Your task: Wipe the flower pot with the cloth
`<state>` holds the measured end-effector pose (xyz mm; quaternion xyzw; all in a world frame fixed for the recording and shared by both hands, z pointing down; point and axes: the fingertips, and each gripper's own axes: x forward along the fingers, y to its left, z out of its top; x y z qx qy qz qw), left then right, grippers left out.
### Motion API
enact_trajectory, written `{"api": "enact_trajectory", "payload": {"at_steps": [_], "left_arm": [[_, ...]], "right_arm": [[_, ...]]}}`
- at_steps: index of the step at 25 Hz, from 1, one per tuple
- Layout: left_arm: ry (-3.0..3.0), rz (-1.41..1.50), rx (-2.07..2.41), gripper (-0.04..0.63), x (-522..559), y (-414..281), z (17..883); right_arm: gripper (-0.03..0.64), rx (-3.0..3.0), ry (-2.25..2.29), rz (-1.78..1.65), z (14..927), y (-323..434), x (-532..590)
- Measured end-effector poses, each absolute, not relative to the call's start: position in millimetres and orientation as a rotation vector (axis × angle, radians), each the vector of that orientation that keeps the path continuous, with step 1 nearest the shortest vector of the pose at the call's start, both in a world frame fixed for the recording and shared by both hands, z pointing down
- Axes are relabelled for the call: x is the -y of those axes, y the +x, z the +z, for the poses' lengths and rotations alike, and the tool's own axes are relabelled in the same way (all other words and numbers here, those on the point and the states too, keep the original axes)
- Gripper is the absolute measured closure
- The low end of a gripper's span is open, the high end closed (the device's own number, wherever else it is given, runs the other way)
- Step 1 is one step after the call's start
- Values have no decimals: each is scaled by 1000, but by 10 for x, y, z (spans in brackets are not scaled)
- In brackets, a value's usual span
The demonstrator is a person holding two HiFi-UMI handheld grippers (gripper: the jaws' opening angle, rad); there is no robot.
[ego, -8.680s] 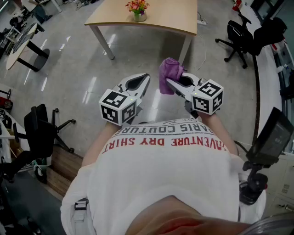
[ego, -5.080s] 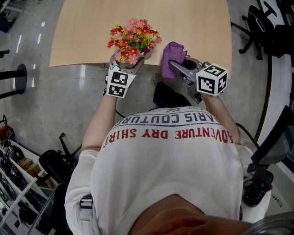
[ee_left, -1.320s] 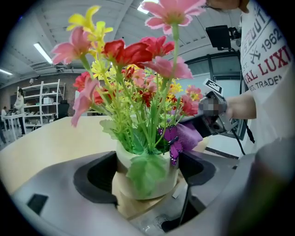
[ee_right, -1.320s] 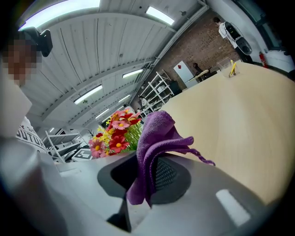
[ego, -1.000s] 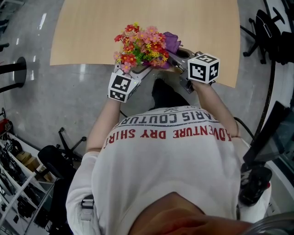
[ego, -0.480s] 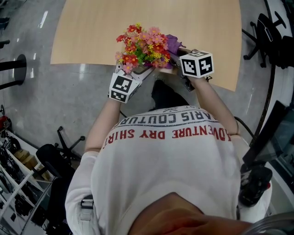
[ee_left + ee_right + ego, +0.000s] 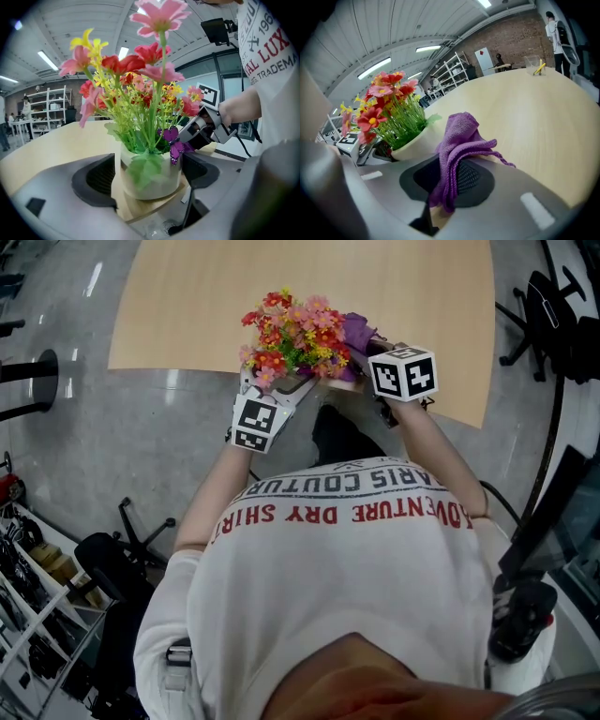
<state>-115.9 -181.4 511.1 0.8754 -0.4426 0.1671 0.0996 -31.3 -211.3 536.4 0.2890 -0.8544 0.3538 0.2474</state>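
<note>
A white flower pot [image 7: 150, 176] with red, pink and yellow artificial flowers [image 7: 295, 334] stands near the front edge of the wooden table [image 7: 394, 277]. My left gripper [image 7: 150, 164] is shut on the pot, one pad against each side; in the head view the left gripper [image 7: 284, 382] reaches in under the blooms. My right gripper [image 7: 454, 164] is shut on a purple cloth [image 7: 461, 140], which hangs right next to the pot's [image 7: 415, 145] side. From above, the cloth [image 7: 356, 329] shows just right of the flowers, ahead of the right gripper [image 7: 364, 348].
The table's near edge runs just below the pot. A small clear container [image 7: 533, 65] stands far across the table. Office chairs [image 7: 553, 296] are at the upper right, a black stand [image 7: 525, 615] at the lower right, and shelving [image 7: 37, 615] at the lower left.
The right gripper has dipped and tilted down, bringing the cloth lower beside the pot. Several seconds ago I walked up to the table and the left gripper closed on the pot; it holds still.
</note>
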Motion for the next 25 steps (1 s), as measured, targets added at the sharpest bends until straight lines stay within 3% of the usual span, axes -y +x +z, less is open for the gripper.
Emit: {"api": "enact_trajectory", "payload": {"at_steps": [6, 25], "left_arm": [[2454, 395, 1480, 161, 1735, -1173, 5053], [2080, 524, 1877, 163, 1764, -1170, 5196]], "right_arm": [[572, 2400, 889, 996, 5249, -167, 2067], [572, 2508, 1053, 995, 4886, 109, 1695]]}}
